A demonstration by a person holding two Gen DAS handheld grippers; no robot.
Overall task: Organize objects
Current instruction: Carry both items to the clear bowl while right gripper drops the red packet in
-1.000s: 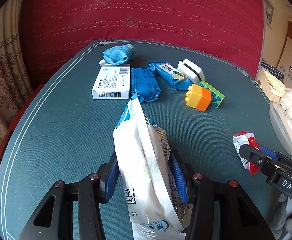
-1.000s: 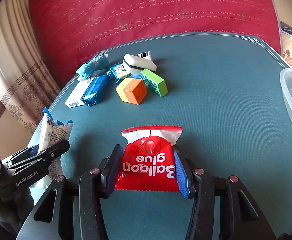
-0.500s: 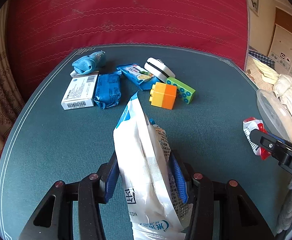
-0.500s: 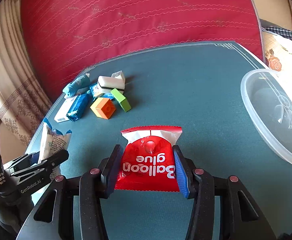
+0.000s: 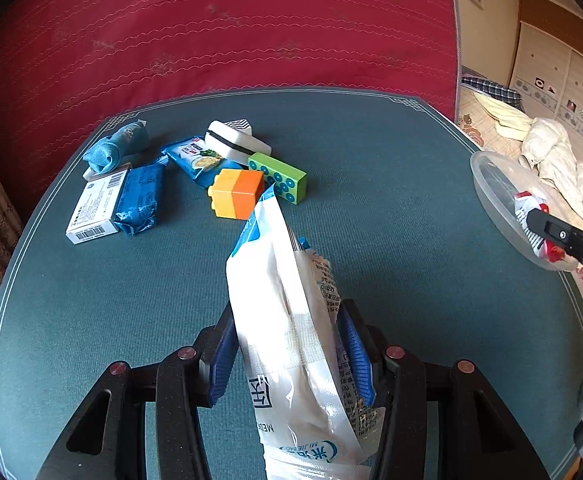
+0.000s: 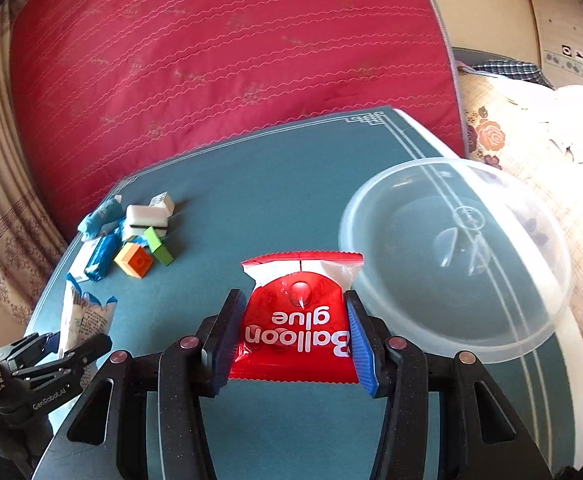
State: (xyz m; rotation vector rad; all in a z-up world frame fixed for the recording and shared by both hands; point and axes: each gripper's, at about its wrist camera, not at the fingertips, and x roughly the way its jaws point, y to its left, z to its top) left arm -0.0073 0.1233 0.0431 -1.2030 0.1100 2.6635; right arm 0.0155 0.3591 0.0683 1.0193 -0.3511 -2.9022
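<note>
Now swung toward the clear bowl (image 6: 455, 264) at the tabletop's right edge, right tool (image 6: 295, 332) clamping the red glue packet (image 6: 297, 320), left tool (image 5: 287, 360) gripping the white pouch (image 5: 291, 320), drop-off seemingly next.

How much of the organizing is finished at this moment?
Nothing looks done: the clear bowl holds nothing. In hand: the right gripper grips the red Balloon glue packet beside the bowl; the left gripper grips a white bag. Left: the pile on the table.

red packet (image 6: 297, 320), orange-yellow block (image 5: 237, 193), teal table (image 5: 371, 200)
</note>
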